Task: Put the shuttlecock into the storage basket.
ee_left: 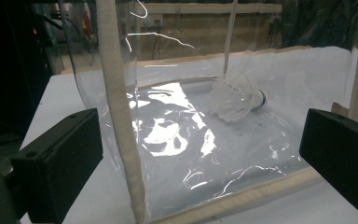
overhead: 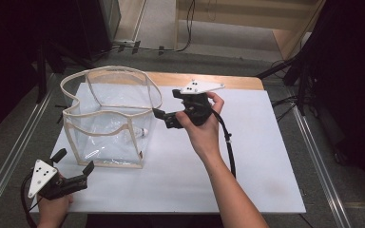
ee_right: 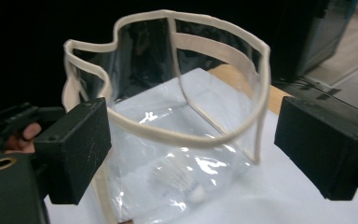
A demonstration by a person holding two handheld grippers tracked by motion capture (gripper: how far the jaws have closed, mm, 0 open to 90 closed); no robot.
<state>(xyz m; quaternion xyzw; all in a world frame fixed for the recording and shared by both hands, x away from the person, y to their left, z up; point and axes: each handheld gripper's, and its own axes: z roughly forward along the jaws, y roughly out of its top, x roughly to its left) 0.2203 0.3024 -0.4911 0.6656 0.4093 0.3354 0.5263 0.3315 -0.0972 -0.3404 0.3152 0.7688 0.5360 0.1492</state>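
High view: white counter (overhead: 247, 161) with a wooden edge along its far side, grey floor and dark stands around it. On the counter's left half stands a clear plastic bag (overhead: 105, 118) with cream fabric trim, upright, mouth open to the top, its rim wavy and sagging inward on the near and left sides. Trim runs along the bottom edges and up the corners.

Right gripper (overhead: 165, 118) held in the right hand (overhead: 204, 126), just beside the bag's right wall, pointing left toward it. Jaws open, nothing between them; whether a tip touches the plastic cannot be told. Grey three-cornered plate on top, black cable trailing back along the forearm.

Left gripper (overhead: 74, 161) held in the left hand (overhead: 53, 205) at the counter's near left corner, just outside the bag's near left bottom corner. Jaws spread wide, gripping nothing.

Shuttlecock (overhead: 142, 132), white, lying on its side on the bag's floor, near the right wall, cork end toward that wall.

Left gripper view: both jaws far apart, a trimmed corner seam of the bag (ee_left: 121, 121) rising between them; shuttlecock (ee_left: 237, 99) beyond, inside on the bag's floor.

Right gripper view: jaws apart, bag rim (ee_right: 186, 135) between and beyond them; shuttlecock (ee_right: 179, 179) seen faintly through the plastic.
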